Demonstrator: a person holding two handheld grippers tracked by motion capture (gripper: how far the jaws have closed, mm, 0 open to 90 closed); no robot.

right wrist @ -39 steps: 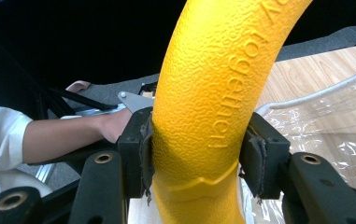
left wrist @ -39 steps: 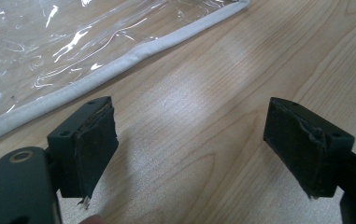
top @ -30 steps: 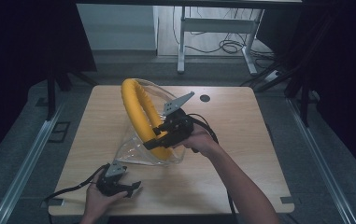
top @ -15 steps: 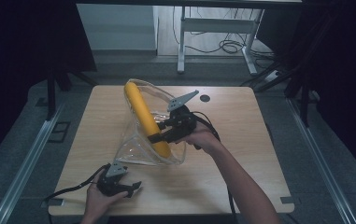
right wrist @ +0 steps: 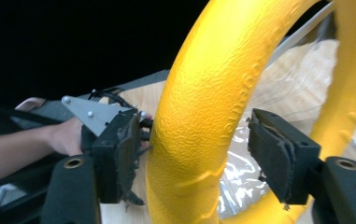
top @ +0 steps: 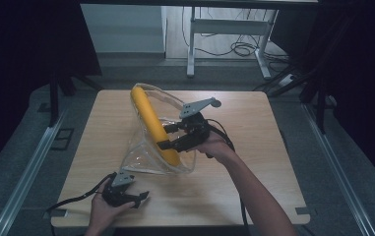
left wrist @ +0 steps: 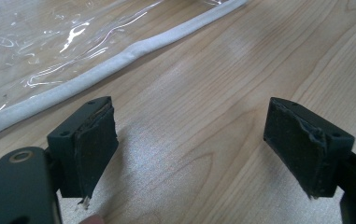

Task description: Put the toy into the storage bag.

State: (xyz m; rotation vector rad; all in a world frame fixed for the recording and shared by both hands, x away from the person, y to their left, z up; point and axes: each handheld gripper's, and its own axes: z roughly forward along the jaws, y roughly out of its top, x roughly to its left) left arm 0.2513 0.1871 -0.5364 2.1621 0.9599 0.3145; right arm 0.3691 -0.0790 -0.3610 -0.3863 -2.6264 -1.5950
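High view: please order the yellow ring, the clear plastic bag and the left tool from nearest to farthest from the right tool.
1. Yellow ring: between the jaws of the right tool.
2. Clear plastic bag: just below and left, around the ring.
3. Left tool: near the table's front edge.

The left hand-held gripper has its two black jaws standing wide apart with nothing between them, just above the pale wooden surface. Beyond the jaws lies a clear plastic bag, its white padded edge running slantwise across the wood.
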